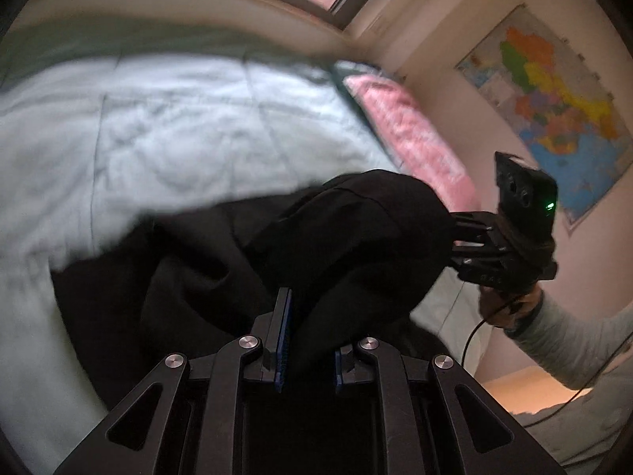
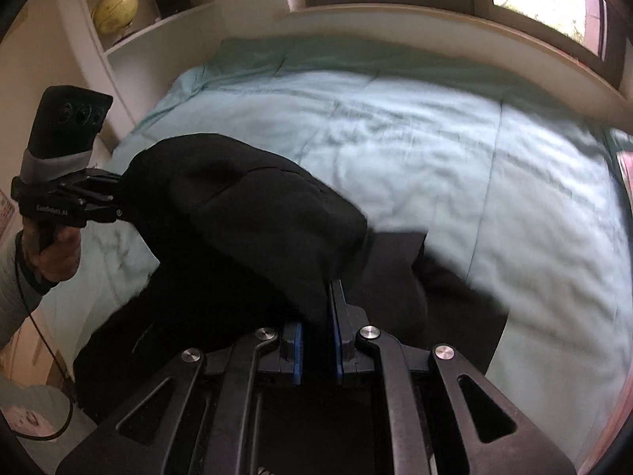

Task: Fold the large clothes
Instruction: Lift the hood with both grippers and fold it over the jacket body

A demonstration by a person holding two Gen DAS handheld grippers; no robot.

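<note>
Only the left wrist view shows a wall map [image 1: 554,107] and pink pillow [image 1: 411,134]; only the right, a yellow globe [image 2: 114,12] on a shelf. The black garment [image 1: 336,229] hangs over the teal bedspread [image 2: 395,138] — left gripper [image 1: 308,340] and right gripper [image 2: 318,332] each pinch an edge, jaws narrow.

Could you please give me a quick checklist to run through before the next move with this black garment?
1. Left gripper shut on the black garment: ok.
2. Right gripper shut on it: ok.
3. Fabric spans both grippers: ok.
4. Garment fully lifted off the bed: not ok, its lower part trails on the cover.
5. Which edge or corner each gripper holds: cannot tell.
6. Bed free ahead for laying down: ok.
</note>
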